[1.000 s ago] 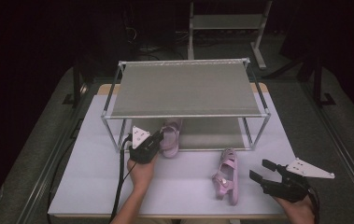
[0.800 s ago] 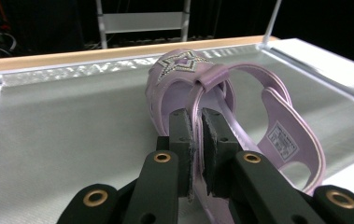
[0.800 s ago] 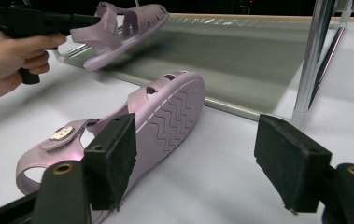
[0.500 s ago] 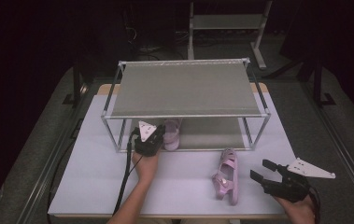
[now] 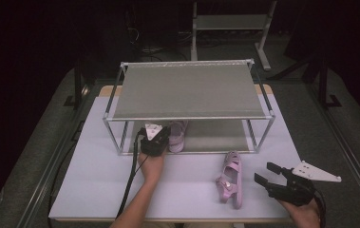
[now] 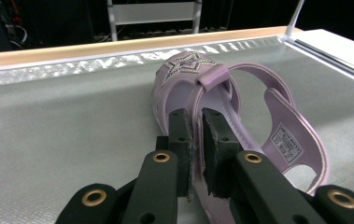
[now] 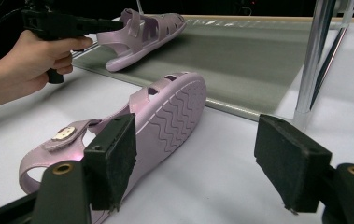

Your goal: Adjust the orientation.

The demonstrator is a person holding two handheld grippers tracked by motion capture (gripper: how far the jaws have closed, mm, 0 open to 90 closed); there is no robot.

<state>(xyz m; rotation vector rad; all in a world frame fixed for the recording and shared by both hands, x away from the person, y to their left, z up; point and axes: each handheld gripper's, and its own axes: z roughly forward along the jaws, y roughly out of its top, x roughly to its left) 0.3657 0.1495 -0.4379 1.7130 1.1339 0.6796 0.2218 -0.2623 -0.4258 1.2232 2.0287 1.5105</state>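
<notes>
Now a pale lilac plastic child's sandal with a star on its toe [image 6: 202,93] is seen on the grey mesh lower shelf of a two-tier metal rack [image 5: 215,135], its strap pinched between the nearly closed pads of the left gripper [image 5: 155,141]. A second lilac sandal [image 5: 230,178] is laid on its side on the white table [image 5: 82,180], just in front of the rack. Dark floor and a metal stand are seen beyond. The left forearm is stretched forward to the shelf's edge; the right gripper [image 5: 265,173] is held low near the table's front edge, jaws spread wide and empty, just beside the second sandal.
</notes>
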